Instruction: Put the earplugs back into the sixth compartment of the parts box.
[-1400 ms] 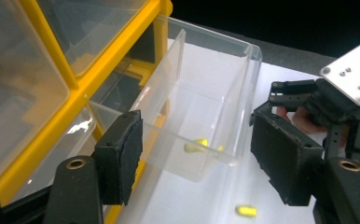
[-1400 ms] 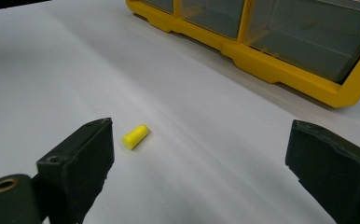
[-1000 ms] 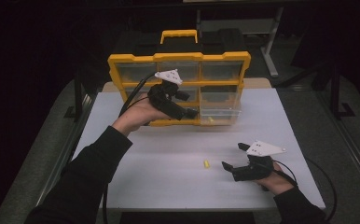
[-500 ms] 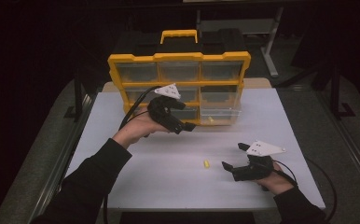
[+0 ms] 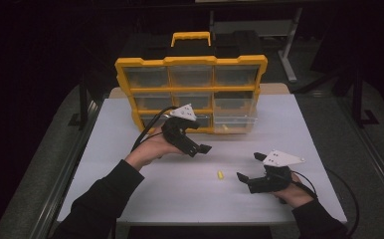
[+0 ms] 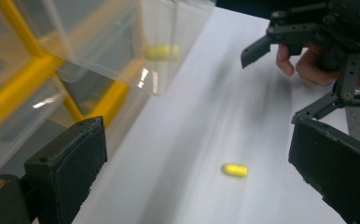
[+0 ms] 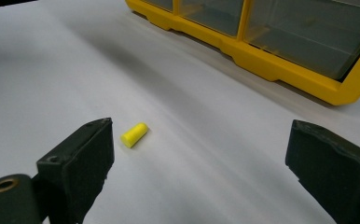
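So since a second ago we've pulled the left gripper [image 5: 192,141] back from the yellow organizer case [image 5: 192,92]. It was up against the lower drawers, and it's now nearer to us, off the case front, over the white table [image 5: 130,199]. The right gripper [image 5: 253,172] hasn't really budged, parked near the right front of the table. The little yellow earplug [image 5: 220,175] sits in the same spot too, on the table between the two grippers, just left of the right one.

Jaws on both are spread wide with nothing in them. In the left gripper view the earplug [image 6: 234,170] lies on the table between the jaws, farther out, with the right gripper [image 6: 280,70] across from it. The clear drawer [image 5: 235,117] at the case's lower right is pulled out a bit, and there's another yellow earplug [image 6: 162,51] inside it.

Can't make out any brand, label or writing anywhere on the case or the grippers.
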The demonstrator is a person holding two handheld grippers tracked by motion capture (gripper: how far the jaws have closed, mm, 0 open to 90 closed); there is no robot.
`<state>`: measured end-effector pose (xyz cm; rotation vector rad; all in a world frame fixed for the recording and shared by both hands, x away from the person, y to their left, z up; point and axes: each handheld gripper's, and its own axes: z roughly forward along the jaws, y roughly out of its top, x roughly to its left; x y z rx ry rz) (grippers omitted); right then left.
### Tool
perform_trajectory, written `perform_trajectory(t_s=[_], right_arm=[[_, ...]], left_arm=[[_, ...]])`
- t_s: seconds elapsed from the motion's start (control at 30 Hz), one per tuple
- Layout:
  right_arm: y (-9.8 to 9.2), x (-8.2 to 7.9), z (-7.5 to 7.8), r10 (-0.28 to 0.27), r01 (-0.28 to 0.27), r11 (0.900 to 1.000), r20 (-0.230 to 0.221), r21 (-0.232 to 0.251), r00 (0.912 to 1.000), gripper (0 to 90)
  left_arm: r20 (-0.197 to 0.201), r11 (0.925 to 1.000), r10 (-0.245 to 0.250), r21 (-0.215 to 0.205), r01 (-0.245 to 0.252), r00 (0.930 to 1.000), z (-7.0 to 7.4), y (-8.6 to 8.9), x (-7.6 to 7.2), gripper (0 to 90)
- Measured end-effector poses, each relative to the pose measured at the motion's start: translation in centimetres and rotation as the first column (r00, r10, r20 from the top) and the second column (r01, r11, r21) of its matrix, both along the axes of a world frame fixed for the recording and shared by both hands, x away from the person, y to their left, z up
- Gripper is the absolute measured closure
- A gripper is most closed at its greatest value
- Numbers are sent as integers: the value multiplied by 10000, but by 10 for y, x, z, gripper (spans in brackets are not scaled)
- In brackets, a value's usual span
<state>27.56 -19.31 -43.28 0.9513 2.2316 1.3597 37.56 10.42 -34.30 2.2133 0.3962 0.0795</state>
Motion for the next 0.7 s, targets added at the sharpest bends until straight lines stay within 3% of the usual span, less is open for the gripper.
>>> perform_trajectory(t_s=[0.33,0.7], right_arm=[[0,0,0,-16,16,10000,-6,-27,10000,73],[0,0,0,-14,14,10000,-1,-26,10000,73]], left_arm=[[-234,9996,-256,103,258,9994,-34,-13,-10,40],[-240,9983,-549,191,554,9982,-59,-24,-21,47]])
